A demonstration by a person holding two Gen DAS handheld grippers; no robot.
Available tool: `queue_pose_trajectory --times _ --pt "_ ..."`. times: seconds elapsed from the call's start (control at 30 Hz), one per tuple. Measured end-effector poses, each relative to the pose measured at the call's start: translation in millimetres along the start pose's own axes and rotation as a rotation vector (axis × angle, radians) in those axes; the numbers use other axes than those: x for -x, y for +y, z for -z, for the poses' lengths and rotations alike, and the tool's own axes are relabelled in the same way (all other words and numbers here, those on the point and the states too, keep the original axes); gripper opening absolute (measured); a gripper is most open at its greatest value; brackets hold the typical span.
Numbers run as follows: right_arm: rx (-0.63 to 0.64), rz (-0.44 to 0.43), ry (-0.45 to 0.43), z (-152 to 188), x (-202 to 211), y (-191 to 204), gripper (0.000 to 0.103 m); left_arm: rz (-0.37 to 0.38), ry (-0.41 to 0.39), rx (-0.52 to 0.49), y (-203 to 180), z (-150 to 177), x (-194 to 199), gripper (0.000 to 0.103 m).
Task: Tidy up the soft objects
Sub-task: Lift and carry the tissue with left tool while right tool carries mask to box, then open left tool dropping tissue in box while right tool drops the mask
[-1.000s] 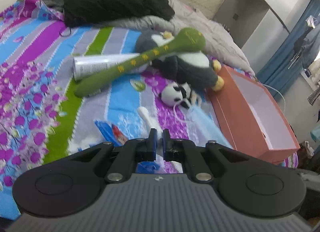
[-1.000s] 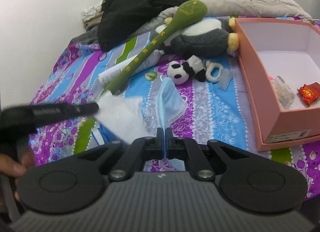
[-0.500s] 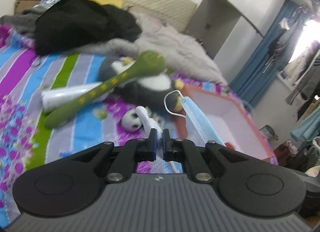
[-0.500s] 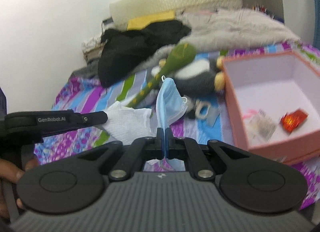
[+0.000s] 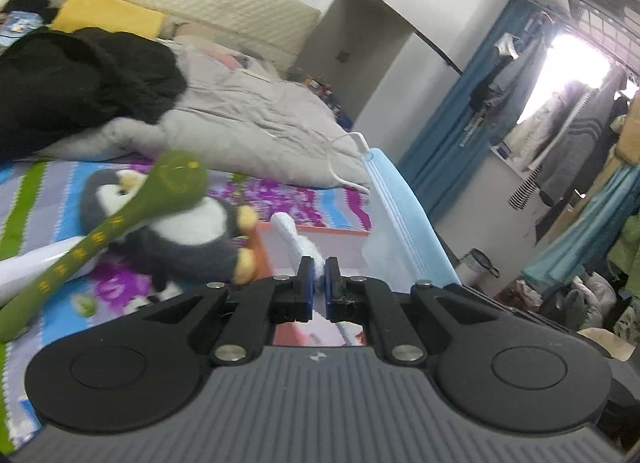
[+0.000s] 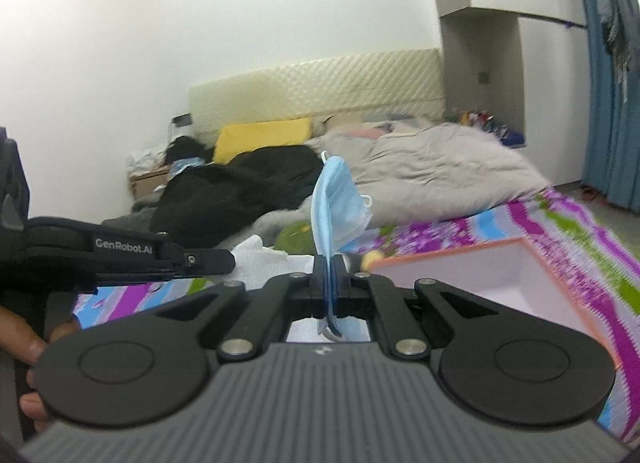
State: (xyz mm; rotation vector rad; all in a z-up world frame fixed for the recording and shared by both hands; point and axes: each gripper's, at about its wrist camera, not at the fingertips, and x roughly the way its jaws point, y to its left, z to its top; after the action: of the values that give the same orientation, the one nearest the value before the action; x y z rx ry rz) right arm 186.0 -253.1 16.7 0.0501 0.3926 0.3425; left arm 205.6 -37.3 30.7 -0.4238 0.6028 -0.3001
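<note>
Both tools have risen since the earlier frame: we now see more wall and headboard and less bedspread. We read "GenRobot.AI" in white on the side of the left tool (image 6: 224,261), seen from the right wrist; yellow characters run along the green plush stick (image 5: 120,223), too blurred to read. The left tool (image 5: 318,277) is clenched on a white cloth (image 5: 298,241), which stands up between its blue pads in front of the pink box (image 5: 320,233). The right tool (image 6: 330,269) is clenched on a blue face mask (image 6: 332,199), held upright over the bed. A penguin plush (image 5: 188,231) lies on the striped floral bedspread (image 6: 560,219) just beside the box. Farther back lie a grey duvet (image 6: 432,171), black clothing (image 5: 80,79) and a yellow pillow (image 6: 262,135), under a quilted cream headboard (image 6: 320,87). Blue curtains (image 5: 452,135) hang on the right.
</note>
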Motion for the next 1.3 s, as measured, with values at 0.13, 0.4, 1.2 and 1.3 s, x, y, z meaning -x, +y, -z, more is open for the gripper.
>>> queue_pose_trajectory --times 0.13,0.4,1.2,1.3 --pt "-0.06 0.028 0.062 -12.3 -21.7 -32.3 0.005 0.003 0.062 -0.025 -17.3 -12.9 -49.6 0.007" --pt "-0.122 0.142 0.237 -9.6 -66.2 -98.6 0.005 -0.001 0.262 -0.022 -32.1 -13.3 -153.3 0.007" --pt "-0.212 0.236 0.48 48.2 -121.0 -161.5 0.041 -0.098 0.512 -0.149 -57.9 20.2 -245.9 0.045" --pt "-0.221 0.24 0.462 46.2 -114.8 -161.4 0.041 -0.095 0.485 -0.173 -60.7 15.3 -235.5 0.045"
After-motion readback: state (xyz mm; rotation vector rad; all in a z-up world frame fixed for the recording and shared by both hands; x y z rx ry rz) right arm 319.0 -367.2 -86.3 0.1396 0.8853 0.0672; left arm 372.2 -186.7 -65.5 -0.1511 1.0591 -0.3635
